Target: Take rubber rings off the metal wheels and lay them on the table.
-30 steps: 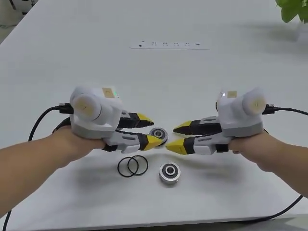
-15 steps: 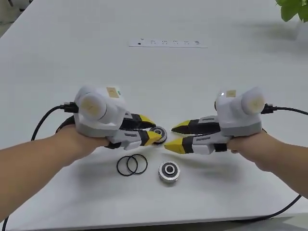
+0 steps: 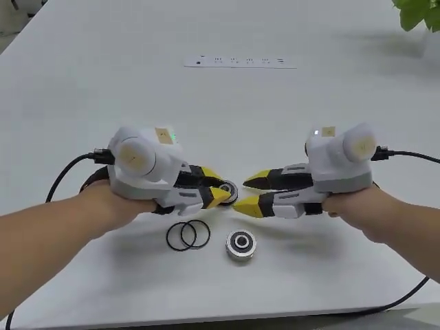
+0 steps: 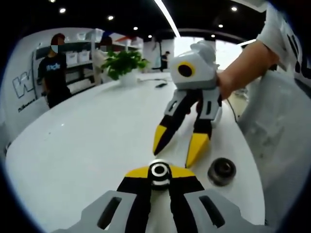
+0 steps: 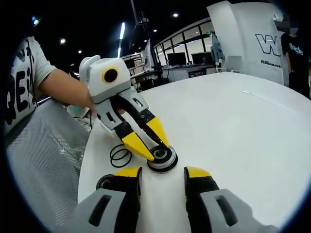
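Head view: left gripper point(image 3: 223, 188) is clamped on 1 metal wheel point(image 4: 160, 171) between its yellow tips.
Facing it, right gripper point(image 3: 242, 192) has jaws parted, tips just beside that wheel. 2 rubber rings point(image 3: 188, 236) lie overlapping on the table point(image 3: 309, 89), near the 2nd wheel point(image 3: 241, 245).

The white smooth bench point(image 3: 137, 89) carries two thin black rubber rings point(image 3: 188, 236) (they overlap), a round metal wheel point(image 3: 241, 245) just beside them, and a long white strip point(image 3: 240, 62) far behind.
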### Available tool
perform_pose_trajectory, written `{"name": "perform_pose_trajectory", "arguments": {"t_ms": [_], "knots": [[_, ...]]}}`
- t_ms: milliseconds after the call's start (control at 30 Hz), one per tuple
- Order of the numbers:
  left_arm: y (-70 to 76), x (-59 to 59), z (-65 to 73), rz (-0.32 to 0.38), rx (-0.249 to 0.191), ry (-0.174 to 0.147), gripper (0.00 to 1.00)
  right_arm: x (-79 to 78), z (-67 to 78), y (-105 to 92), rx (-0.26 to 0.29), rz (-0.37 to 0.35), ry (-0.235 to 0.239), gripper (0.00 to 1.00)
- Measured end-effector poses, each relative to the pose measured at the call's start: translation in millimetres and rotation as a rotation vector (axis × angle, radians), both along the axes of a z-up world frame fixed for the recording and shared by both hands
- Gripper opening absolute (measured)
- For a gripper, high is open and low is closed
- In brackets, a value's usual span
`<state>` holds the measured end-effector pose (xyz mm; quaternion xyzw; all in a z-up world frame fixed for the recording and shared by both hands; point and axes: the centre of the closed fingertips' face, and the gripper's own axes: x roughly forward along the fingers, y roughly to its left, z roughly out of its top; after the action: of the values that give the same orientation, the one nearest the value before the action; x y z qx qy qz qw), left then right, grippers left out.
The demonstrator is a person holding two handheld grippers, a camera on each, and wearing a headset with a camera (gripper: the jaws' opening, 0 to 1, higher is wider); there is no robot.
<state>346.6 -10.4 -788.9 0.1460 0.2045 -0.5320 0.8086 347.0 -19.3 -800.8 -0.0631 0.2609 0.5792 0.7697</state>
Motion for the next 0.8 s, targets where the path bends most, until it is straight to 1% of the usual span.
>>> {"name": "perform_pose_trajectory", "arguments": {"t_ms": [67,300,433,600,667,800], "knots": [[0.0,0.5,-0.1,0.002,0.005,-0.007,0.14,-0.5,-0.6,2.1,-0.004,0.004,-0.005,0.32],[-0.5,2.2,-0.4,0.016,0.01,-0.006,0.13,-0.5,-3.4,10.2,-0.013,0.013,-0.015,0.31],[-0.8,3.5,-0.6,0.025,0.009,-0.002,0.13,0.3,-2.7,14.6,-0.013,0.013,-0.029,0.3],[-1.7,4.8,-0.8,0.032,0.008,0.001,0.13,-2.5,-1.1,19.8,-0.013,0.016,-0.039,0.28],[-2.1,5.0,-0.8,0.035,0.007,0.001,0.13,-2.3,-0.5,20.9,-0.016,0.011,-0.049,0.27],[-2.6,5.2,-1.0,0.039,0.006,0.001,0.13,-2.6,-0.5,20.7,-0.02,0.011,-0.051,0.25]]}}
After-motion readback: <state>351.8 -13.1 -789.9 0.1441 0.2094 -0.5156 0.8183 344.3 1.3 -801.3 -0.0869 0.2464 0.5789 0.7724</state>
